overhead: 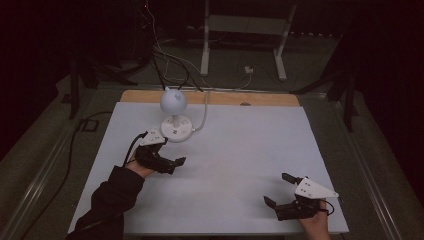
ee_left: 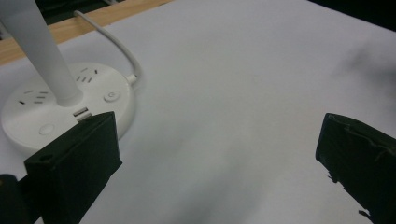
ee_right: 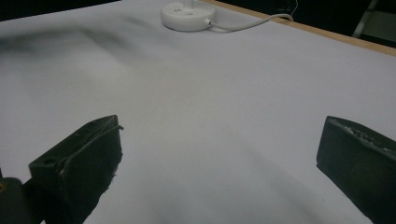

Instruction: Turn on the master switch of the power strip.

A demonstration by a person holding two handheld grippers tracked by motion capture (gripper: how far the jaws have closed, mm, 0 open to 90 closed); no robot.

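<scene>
A white desk lamp with a globe head (overhead: 173,101) stands on a round base (overhead: 176,129) that carries sockets, at the back left of the white table sheet (overhead: 240,145). My left gripper (overhead: 168,152) stands open just in front of the base with nothing between its jaws. In the left gripper view, the left gripper (ee_left: 217,156) has its left jaw right next to the base (ee_left: 60,109) and the lamp's stalk (ee_left: 42,51). My right gripper (overhead: 278,190) is open near the front right, over bare sheet. The right gripper view shows the right gripper (ee_right: 219,158) with the base (ee_right: 187,16) far off.
A white cable (overhead: 204,115) runs from the base over the wooden back edge (overhead: 260,99) of the table. Beyond the table, a white stand (overhead: 245,30) and several cables lie on the dark floor.
</scene>
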